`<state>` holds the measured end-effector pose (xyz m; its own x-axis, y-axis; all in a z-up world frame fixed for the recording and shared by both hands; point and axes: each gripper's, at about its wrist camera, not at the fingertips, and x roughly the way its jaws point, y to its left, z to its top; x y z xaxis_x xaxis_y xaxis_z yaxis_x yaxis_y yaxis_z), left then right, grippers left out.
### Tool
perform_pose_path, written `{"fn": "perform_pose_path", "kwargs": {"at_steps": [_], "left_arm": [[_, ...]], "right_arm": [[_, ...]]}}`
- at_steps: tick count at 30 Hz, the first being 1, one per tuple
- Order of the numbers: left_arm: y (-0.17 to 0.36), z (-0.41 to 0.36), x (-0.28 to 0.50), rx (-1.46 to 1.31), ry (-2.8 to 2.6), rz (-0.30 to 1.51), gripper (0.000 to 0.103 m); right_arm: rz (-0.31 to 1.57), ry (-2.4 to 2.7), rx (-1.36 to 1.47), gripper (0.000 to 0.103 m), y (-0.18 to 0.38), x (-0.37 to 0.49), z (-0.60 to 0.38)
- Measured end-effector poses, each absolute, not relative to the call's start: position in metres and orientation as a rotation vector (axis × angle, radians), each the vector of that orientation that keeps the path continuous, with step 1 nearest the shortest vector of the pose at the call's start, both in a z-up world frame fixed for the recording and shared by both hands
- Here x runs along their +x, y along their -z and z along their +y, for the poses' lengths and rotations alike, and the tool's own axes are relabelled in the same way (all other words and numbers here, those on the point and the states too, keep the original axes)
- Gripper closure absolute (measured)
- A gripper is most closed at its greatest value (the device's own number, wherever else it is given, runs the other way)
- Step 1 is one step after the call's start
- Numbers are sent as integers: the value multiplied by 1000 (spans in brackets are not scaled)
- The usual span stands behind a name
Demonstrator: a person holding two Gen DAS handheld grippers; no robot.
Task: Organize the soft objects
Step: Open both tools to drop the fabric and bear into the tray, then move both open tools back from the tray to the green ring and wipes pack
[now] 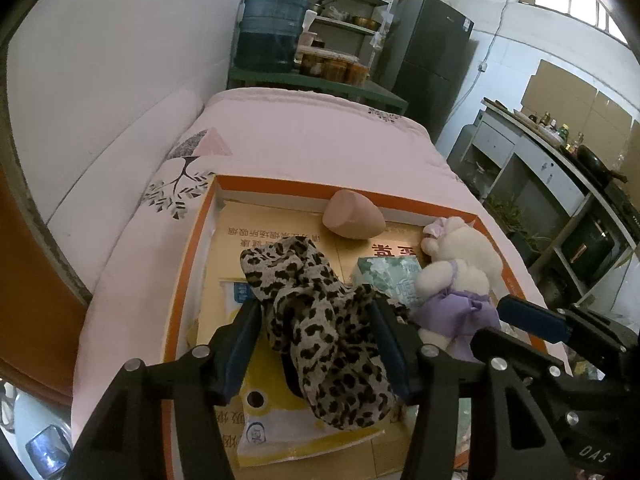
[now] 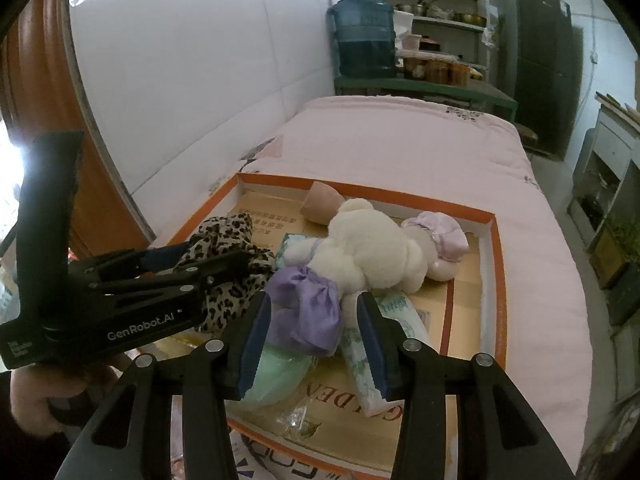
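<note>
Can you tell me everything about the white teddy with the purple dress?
The plush teddy looks fluffy and cream-white, with a shiny purple satin dress and a pale lilac frilly bonnet. It lies on its side in the orange-rimmed box, partly on a tissue pack, next to the leopard cloth. The right gripper has open jaws on either side of the dress, not squeezing.

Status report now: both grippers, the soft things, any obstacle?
Left gripper open around scarf. Right gripper open around plush bear dress. Both in box. Nothing blocking.
</note>
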<state>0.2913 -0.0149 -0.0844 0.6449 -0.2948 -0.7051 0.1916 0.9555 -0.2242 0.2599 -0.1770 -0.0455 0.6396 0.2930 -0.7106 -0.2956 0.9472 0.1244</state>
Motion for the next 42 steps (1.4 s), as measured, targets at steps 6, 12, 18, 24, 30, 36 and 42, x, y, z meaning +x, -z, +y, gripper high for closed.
{"fn": "perform_pose_path", "kwargs": {"at_steps": [6, 12, 18, 24, 30, 36, 42], "left_arm": [[81, -15, 289, -131, 279, 812, 41], [74, -15, 284, -130, 283, 799, 41], [65, -17, 274, -127, 288, 781, 41], [55, -17, 265, -127, 291, 761, 41], [45, -17, 253, -125, 295, 745, 41], [37, -16, 243, -121, 295, 729, 41], [28, -15, 227, -125, 298, 712, 41]], "right_arm": [[808, -330, 2, 57, 43, 256, -180], [804, -325, 6, 57, 40, 251, -182], [794, -319, 9, 57, 33, 243, -185], [790, -315, 9, 57, 28, 235, -187], [779, -313, 14, 57, 20, 225, -188], [770, -313, 16, 57, 14, 216, -187], [764, -314, 12, 57, 8, 206, -184]]}}
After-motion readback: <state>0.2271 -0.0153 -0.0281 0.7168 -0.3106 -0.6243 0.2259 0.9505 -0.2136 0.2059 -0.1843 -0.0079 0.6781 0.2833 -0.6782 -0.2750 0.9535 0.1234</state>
